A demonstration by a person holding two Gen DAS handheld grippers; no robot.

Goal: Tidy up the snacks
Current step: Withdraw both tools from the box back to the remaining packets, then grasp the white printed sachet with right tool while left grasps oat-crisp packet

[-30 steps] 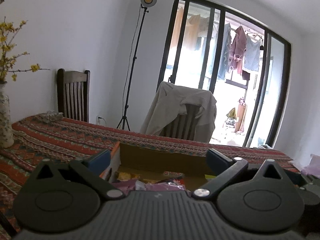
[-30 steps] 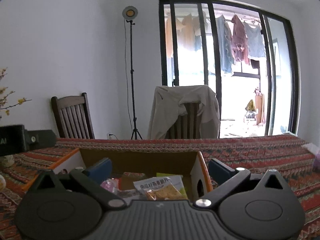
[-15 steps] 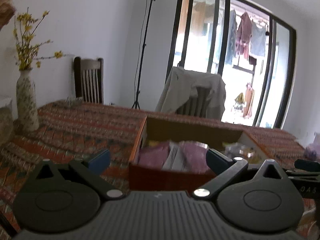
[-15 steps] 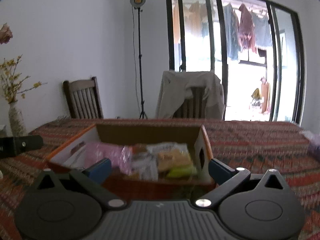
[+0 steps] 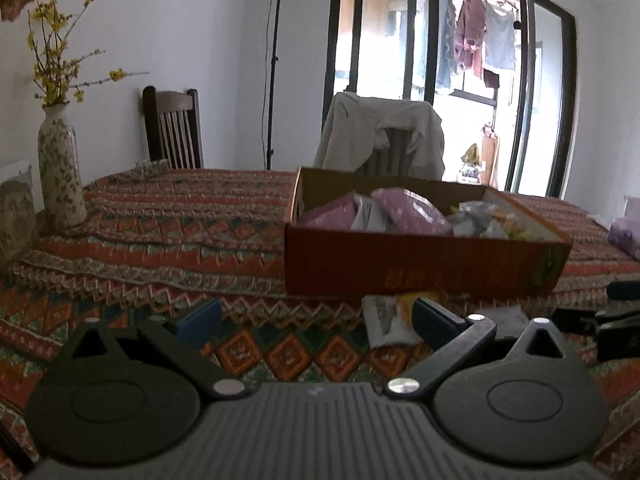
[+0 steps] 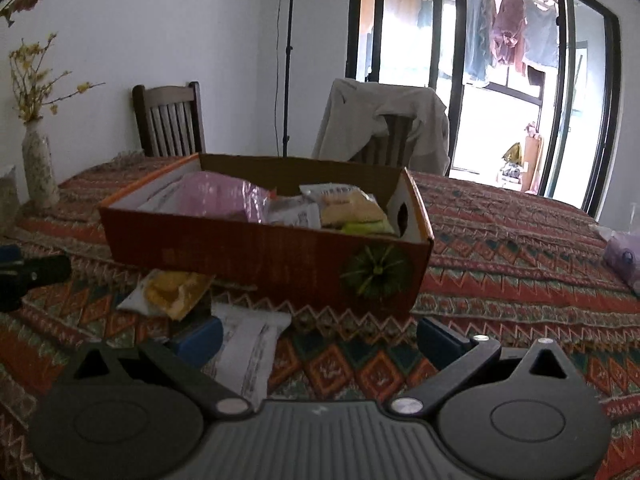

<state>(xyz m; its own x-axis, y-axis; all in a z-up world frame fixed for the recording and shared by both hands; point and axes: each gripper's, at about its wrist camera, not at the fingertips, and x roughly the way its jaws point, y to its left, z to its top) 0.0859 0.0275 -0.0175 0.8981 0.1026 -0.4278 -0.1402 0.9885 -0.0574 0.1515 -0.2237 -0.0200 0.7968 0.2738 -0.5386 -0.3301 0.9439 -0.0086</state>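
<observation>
An orange cardboard box (image 6: 224,252) (image 5: 420,264) sits on the patterned tablecloth and holds pink packets (image 6: 216,198) (image 5: 408,212) and a yellow snack bag (image 6: 352,210). In front of the box lie a yellow snack packet (image 6: 172,288) and a white packet (image 6: 248,344) (image 5: 386,320). My right gripper (image 6: 318,338) is open, low over the cloth, with its left finger beside the white packet. Left of it, my left gripper (image 5: 316,320) is open and empty, with the white packet by its right finger.
A speckled vase (image 5: 60,176) with yellow blossoms stands at the table's left edge. Two chairs (image 6: 168,120) are behind the table, one draped with a beige garment (image 6: 384,120). A purple bag (image 6: 624,256) lies at the far right. A lamp stand (image 5: 274,64) is by the window.
Both grippers have pulled back and down from above the box toward the near side of the table. The box front and the loose packets before it have come into sight.
</observation>
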